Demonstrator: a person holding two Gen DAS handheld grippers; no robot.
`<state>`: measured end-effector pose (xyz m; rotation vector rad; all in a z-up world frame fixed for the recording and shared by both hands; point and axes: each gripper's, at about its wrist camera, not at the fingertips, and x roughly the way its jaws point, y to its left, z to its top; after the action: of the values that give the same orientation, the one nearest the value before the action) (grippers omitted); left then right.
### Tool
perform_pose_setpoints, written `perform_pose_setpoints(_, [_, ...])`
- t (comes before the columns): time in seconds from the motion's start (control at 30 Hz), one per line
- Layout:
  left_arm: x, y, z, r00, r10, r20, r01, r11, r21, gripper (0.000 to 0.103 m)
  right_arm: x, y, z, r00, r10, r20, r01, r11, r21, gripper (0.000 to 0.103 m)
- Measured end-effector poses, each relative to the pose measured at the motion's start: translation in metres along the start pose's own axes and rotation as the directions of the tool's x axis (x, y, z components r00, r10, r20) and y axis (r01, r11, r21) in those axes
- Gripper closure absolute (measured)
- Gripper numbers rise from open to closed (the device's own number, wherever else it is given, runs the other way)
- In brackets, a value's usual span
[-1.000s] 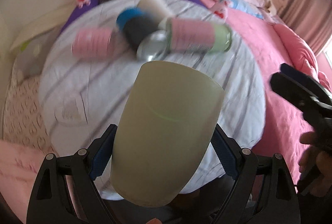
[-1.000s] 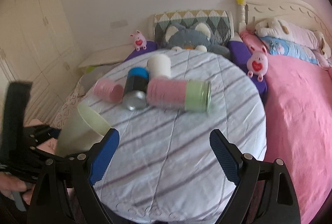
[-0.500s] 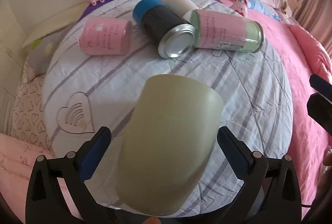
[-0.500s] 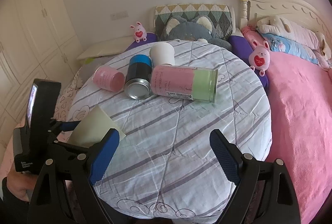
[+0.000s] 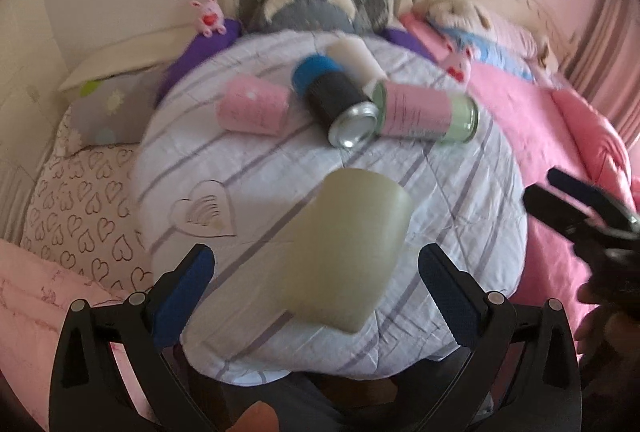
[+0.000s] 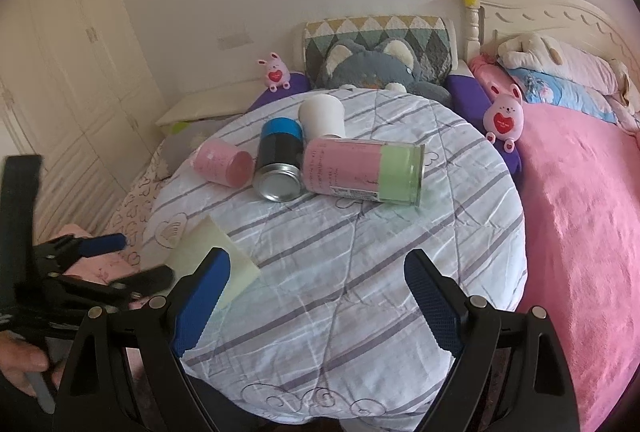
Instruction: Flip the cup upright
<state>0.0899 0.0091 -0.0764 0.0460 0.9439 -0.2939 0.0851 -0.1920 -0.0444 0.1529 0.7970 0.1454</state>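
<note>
A pale green cup (image 5: 344, 252) lies tilted on its side near the front left edge of the round table (image 5: 460, 191). It also shows in the right wrist view (image 6: 212, 252). My left gripper (image 5: 316, 296) is open, its blue pads (image 5: 184, 288) apart from the cup on both sides. My right gripper (image 6: 316, 308) is open and empty over the table's front edge. The right gripper also appears at the right of the left wrist view (image 5: 588, 216).
At the table's back lie a pink cup (image 6: 222, 161), a black can with a blue end (image 6: 278, 161) and a pink-green can (image 6: 364, 169); a white cup (image 6: 322, 115) stands behind them. A pink bed (image 6: 576, 199) is to the right, cushions to the left.
My left gripper has opened and let go of the green cup, then drawn back. The cup now rests tilted on the table. The right gripper has barely moved.
</note>
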Motion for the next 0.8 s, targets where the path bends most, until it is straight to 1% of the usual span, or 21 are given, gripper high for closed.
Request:
perform_pose_setpoints(0.17, [-0.032,0.006,-0.009,0.996,0.068,0.054,-0.067,0.997,-0.026,0.000,-0.001,0.016,-0.005,1.000,0.019,-0.010,-0.019,1.000,0.000,0.013])
perform_pose_setpoints(0.27, [-0.044,0.012,-0.016,0.992,0.105,0.066,-0.103,0.994,-0.036,0.000,-0.002,0.026,-0.009,1.000,0.023,-0.014,-0.023,1.000,0.006,0.013])
perform_pose_setpoints(0.47, [-0.055,0.030,-0.027,0.987,0.139,0.076,-0.135,0.990,-0.049,0.000,-0.006,0.050,-0.017,1.000,0.006,-0.021,-0.006,1.000,0.006,0.013])
perform_pose_setpoints(0.63, [-0.063,0.042,-0.036,0.984,0.156,0.090,-0.153,0.988,-0.037,0.000,-0.008,0.071,-0.023,0.999,-0.013,-0.033,0.014,1.000,0.007,0.013])
perform_pose_setpoints(0.8, [-0.067,0.053,-0.037,0.978,0.172,0.114,-0.172,0.985,-0.004,0.000,-0.007,0.091,-0.026,0.998,-0.042,-0.040,0.043,0.999,0.029,0.013])
